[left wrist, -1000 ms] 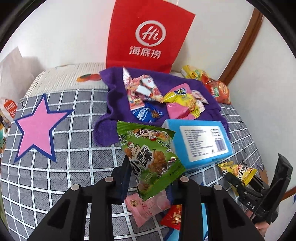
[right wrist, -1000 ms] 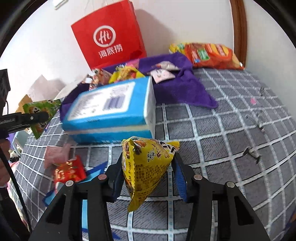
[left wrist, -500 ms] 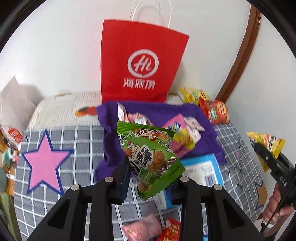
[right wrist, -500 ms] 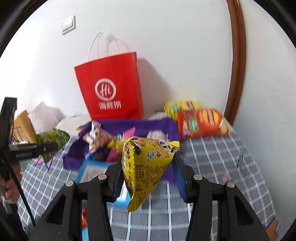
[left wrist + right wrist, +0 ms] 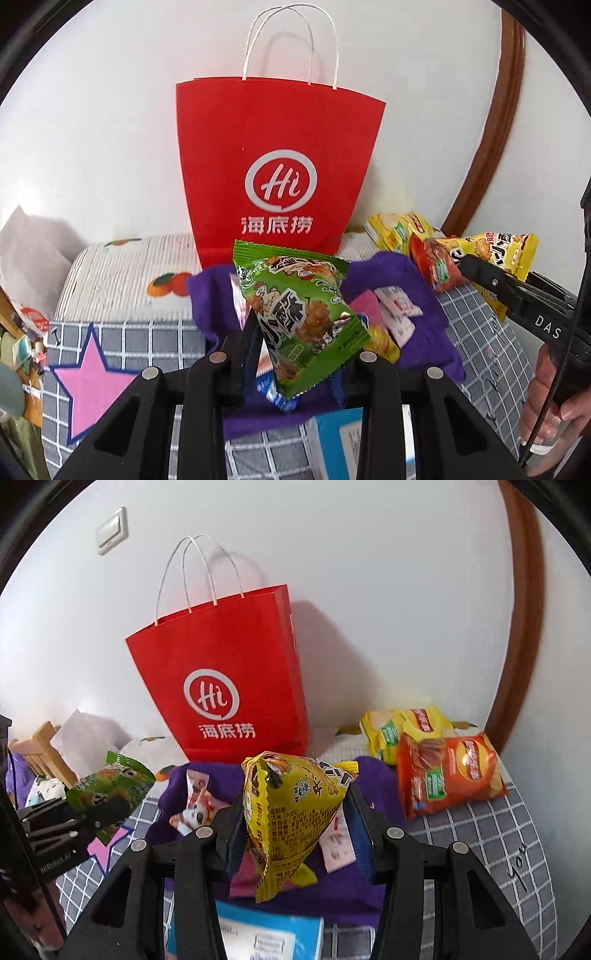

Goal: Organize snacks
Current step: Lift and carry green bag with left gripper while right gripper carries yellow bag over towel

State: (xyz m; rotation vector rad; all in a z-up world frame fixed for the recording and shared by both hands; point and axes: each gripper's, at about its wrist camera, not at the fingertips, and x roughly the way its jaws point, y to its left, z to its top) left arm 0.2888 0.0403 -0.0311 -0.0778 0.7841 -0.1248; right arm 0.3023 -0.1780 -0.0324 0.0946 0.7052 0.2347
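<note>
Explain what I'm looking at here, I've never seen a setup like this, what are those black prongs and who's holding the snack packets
There is no robot here. A person holds a hand tool in each hand, and each tool carries a wide-angle camera looking forward along its two black prongs. One picture comes from the left tool, the other from the right.

The left gripper has its jaws closed on a green snack packet. The right gripper is closed on a yellow snack packet. Each tool also shows at the edge of the other's picture.

Below lies a grey checked bedcover with a purple cloth holding small snacks, a blue box, and two chip bags. A red paper bag stands against the wall.
</note>
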